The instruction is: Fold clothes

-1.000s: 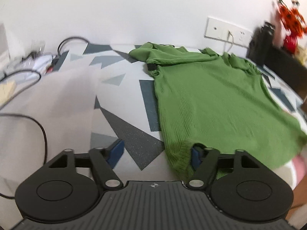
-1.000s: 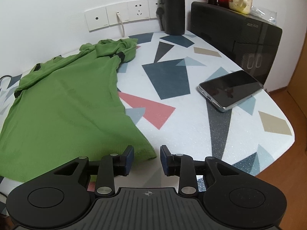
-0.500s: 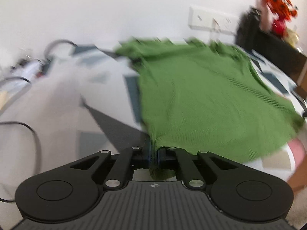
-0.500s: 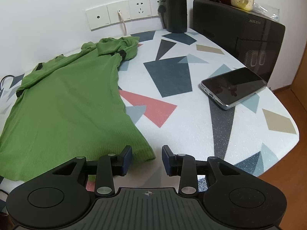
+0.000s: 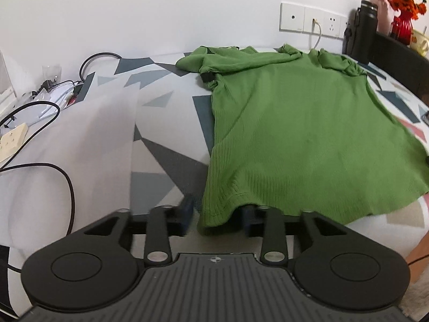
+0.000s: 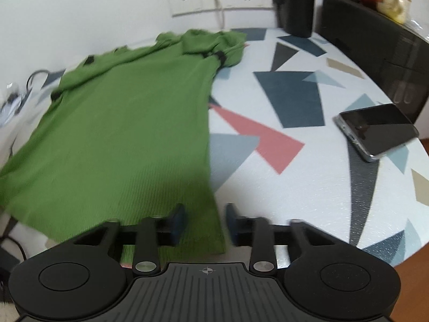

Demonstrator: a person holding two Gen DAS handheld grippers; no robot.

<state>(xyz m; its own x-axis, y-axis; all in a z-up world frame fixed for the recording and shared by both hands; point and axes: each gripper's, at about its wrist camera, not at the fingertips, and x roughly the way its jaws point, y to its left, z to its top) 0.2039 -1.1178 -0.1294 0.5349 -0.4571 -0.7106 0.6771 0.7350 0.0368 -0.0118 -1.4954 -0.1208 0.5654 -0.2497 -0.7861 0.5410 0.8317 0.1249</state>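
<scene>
A green ribbed shirt lies spread flat on the patterned table, collar toward the wall. Its near left hem corner is bunched up between the fingers of my left gripper, which is open. In the right wrist view the shirt fills the left half. My right gripper is open, with the shirt's near right hem corner lying between its fingers. This view is blurred by motion.
A phone lies at the table's right edge beside a black box. A black bottle and wall sockets stand behind the shirt. Black cables and a power strip lie at the left.
My left gripper, shut on the hem corner half a second ago, has opened; the corner now lies loose and bunched. My right gripper has slid left, so the hem corner sits between its fingers.
</scene>
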